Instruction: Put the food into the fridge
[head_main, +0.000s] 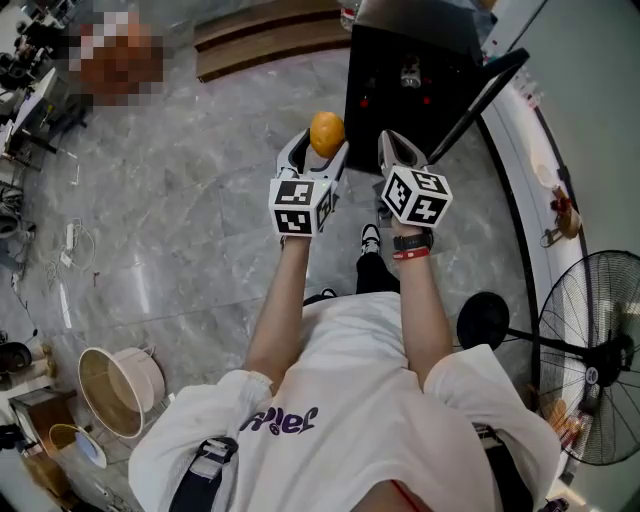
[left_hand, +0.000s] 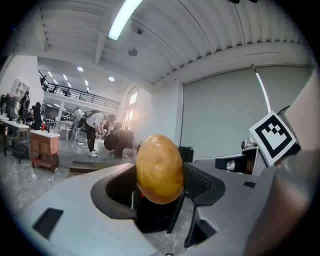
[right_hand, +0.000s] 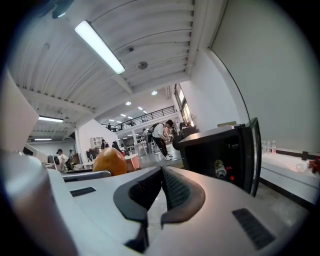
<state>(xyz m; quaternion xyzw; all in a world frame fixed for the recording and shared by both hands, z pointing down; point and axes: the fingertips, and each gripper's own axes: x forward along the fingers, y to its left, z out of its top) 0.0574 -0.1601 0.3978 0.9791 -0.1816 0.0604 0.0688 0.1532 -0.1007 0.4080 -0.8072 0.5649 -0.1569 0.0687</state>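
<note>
An orange-yellow round food item sits between the jaws of my left gripper, which is shut on it; the left gripper view shows the food item pinched at the tips of the left gripper. My right gripper is beside it, jaws shut on nothing; in the right gripper view the right gripper has its pads pressed together. The small black fridge stands just ahead with its door swung open to the right. Inside the fridge I see a bottle and red items.
The grey marble floor spreads to the left. A standing fan is at the right, beside a white ledge. A round bin sits at lower left. Wooden steps lie at the back. People stand far off.
</note>
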